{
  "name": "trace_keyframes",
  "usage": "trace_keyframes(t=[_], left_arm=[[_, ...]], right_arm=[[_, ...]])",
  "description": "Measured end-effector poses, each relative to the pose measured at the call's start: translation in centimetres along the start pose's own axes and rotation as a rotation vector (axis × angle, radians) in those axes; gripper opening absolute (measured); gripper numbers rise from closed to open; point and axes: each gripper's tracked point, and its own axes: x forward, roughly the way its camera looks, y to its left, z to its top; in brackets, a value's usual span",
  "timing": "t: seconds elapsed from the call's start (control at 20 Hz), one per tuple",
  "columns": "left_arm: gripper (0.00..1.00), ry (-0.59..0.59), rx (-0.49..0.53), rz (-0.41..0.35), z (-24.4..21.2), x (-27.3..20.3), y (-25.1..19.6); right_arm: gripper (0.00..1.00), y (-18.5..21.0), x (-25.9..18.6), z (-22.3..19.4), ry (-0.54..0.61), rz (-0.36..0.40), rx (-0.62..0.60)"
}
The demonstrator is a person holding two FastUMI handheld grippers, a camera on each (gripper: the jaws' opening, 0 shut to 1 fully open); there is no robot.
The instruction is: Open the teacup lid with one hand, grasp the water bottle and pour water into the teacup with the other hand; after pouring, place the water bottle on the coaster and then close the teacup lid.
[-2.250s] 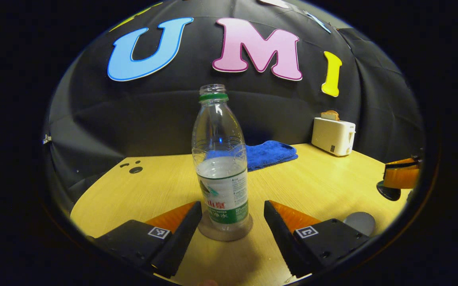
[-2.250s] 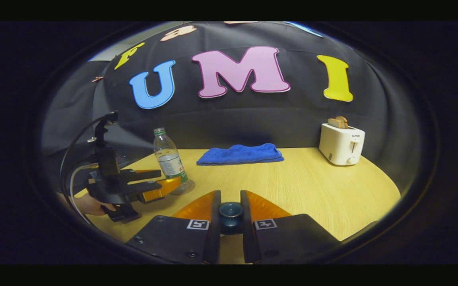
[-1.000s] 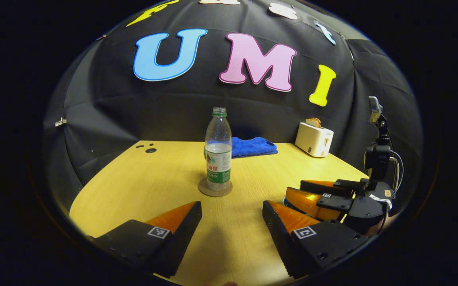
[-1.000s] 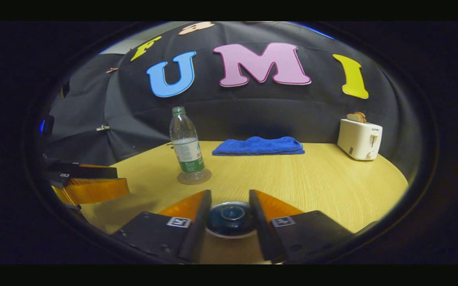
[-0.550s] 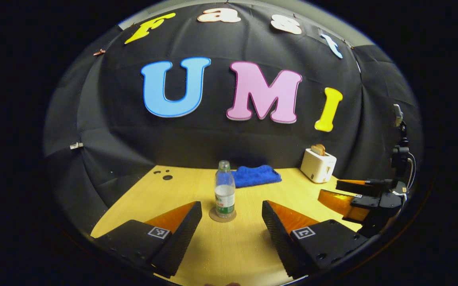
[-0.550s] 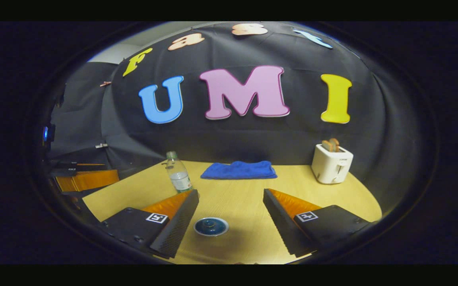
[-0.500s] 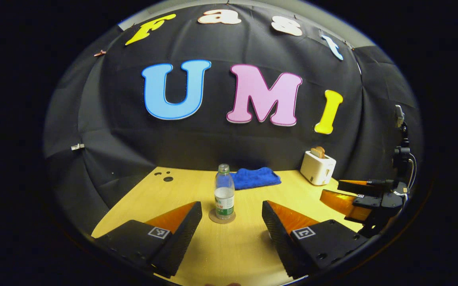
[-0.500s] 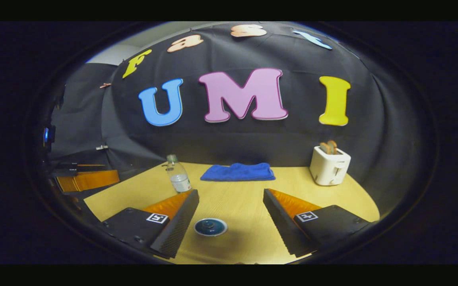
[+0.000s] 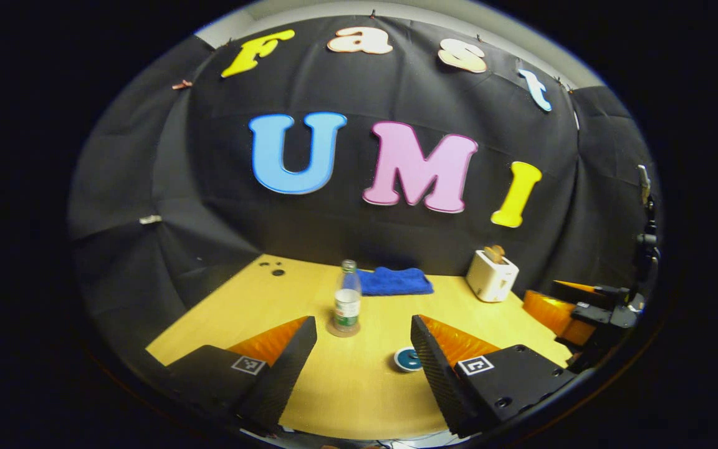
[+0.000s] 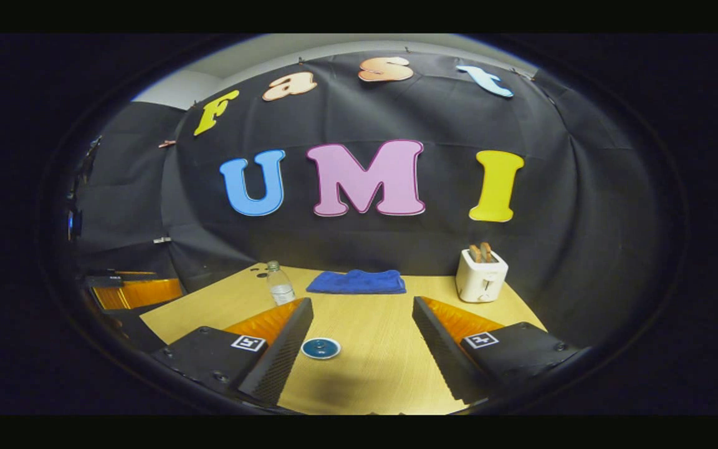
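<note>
The left gripper (image 9: 363, 324) hangs spread wide and empty above the table (image 9: 222, 312). Ahead between its fingers, the water bottle (image 9: 347, 300) stands upright on the coaster (image 9: 342, 330); the lidded teacup (image 9: 405, 359) sits just beside its right finger. The right gripper (image 10: 362, 305) is likewise spread and empty, with the teacup (image 10: 320, 348) below, near its left finger, and the bottle (image 10: 280, 287) farther ahead to its left.
</note>
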Motion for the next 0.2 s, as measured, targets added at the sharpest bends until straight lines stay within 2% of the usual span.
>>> trace_keyframes(t=[0.1, 0.2], left_arm=[[0.96, -0.013, 0.017, 0.031, -0.1, -0.8, 1.1], [0.96, 0.003, 0.017, 0.027, -0.6, -1.2, 1.9]], right_arm=[[0.99, 0.8, -0.6, -0.4, 0.005, -0.005, 0.002], [0.99, 1.6, -1.3, -0.3, 0.010, -0.013, 0.016]])
